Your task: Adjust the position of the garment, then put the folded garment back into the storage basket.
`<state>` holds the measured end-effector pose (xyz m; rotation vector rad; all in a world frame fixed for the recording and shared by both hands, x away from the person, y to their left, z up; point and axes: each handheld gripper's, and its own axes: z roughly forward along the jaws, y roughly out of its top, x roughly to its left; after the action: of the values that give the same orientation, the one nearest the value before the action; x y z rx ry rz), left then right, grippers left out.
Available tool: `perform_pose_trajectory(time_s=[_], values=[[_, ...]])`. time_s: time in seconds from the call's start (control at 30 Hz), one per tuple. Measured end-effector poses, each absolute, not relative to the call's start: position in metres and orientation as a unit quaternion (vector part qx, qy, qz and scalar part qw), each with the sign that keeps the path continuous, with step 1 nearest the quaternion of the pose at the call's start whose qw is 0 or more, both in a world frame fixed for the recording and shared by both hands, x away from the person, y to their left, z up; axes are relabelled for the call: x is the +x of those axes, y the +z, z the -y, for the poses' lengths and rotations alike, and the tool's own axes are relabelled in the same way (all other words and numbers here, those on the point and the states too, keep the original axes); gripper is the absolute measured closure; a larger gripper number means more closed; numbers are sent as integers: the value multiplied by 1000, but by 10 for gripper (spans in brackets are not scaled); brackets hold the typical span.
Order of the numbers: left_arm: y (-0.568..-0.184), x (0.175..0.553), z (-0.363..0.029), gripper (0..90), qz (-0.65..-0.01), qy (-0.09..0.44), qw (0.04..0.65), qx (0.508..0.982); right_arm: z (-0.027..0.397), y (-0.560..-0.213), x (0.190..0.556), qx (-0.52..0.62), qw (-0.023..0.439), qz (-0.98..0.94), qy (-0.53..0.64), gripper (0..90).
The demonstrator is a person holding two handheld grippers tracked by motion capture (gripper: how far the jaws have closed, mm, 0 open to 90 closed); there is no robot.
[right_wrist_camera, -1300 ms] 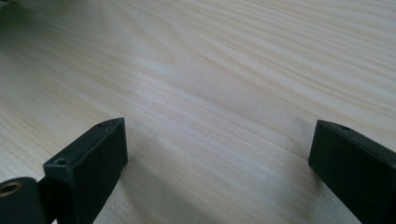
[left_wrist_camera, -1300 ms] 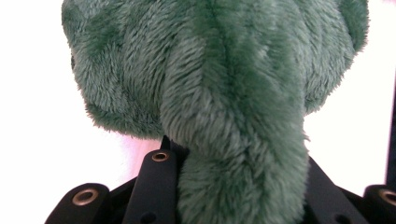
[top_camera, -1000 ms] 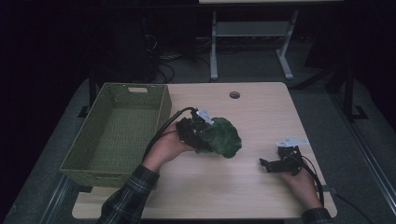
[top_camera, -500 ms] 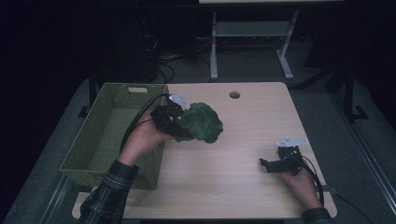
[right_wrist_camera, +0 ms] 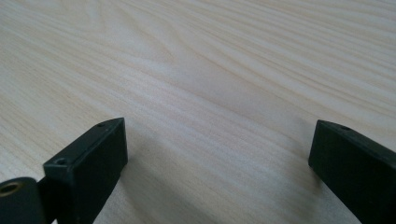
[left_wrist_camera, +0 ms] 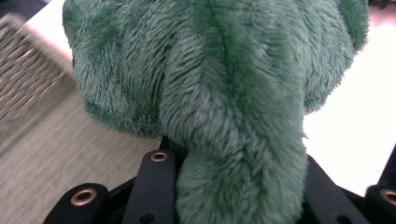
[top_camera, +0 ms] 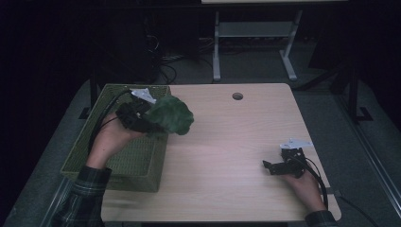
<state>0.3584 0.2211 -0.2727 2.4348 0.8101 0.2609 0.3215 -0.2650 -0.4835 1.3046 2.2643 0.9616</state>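
Right, high view first: left gripper [top_camera: 150, 124] clamped on green plush toy [top_camera: 171, 115], raised over right rim of green woven basket [top_camera: 80, 153]. Toy hanging half over basket wall, half over wooden table [top_camera: 227, 151]. Right gripper [top_camera: 276, 166] resting low near table's right front edge, well apart from toy and basket, nothing in it.

Left gripper view: plush [left_wrist_camera: 210, 84] pinched between both black jaws, one thick fold squeezed down into gap, bulk bulging above. Basket weave [left_wrist_camera: 23, 79] blurred at left, tabletop [left_wrist_camera: 345, 140] bright at right.

Right gripper view: jaws spread wide, bare wood grain [right_wrist_camera: 210, 93] between them.

Risks, judged from this: grip only on a soft fold, so could slip out mid-carry. If released now, likely to catch rim and tumble onto table instead of inside. Trailing cable near basket corner could snag and tug basket.
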Motion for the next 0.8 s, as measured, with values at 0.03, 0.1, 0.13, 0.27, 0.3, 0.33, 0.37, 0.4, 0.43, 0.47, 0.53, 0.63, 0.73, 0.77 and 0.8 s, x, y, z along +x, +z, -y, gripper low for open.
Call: perform_pose_trajectory(time_s=[0.03,0.1,0.13,0.27,0.3,0.33,0.37,0.4,0.43,0.47,0.53,0.63,0.73,0.77,0.8], values=[[-272,358,-225,687,-307,98,277,905,265,-484,322,461,178,-800,340,41],[-272,356,-236,687,-317,103,279,901,265,-484,322,461,178,-800,340,41],[-272,355,-242,687,-323,106,279,898,265,-484,321,461,178,-800,340,41],[-276,353,-261,685,-348,119,275,888,265,-484,321,461,178,-800,340,41],[-277,353,-265,685,-351,121,271,888,265,-484,322,461,178,-800,340,41],[-280,352,-269,684,-360,123,270,885,265,-484,322,461,178,-800,340,41],[-282,352,-273,684,-365,126,267,883,265,-484,322,461,178,-800,340,41],[-285,352,-277,684,-372,126,264,881,265,-484,322,461,178,-800,340,41],[-288,352,-281,683,-375,126,262,880,265,-484,322,461,178,-800,340,41],[-292,352,-284,683,-381,126,260,878,265,-484,322,461,178,-800,340,41],[-299,352,-290,683,-393,128,255,874,265,-484,322,461,178,-800,340,41],[-309,352,-297,682,-406,126,249,871,265,-484,321,461,177,-800,340,41],[-322,354,-305,682,-416,122,241,868,265,-483,321,462,177,-800,340,41],[-326,355,-306,682,-420,120,240,867,265,-484,322,461,178,-801,340,41],[-330,355,-307,682,-423,119,235,867,265,-484,321,461,177,-800,340,41]])
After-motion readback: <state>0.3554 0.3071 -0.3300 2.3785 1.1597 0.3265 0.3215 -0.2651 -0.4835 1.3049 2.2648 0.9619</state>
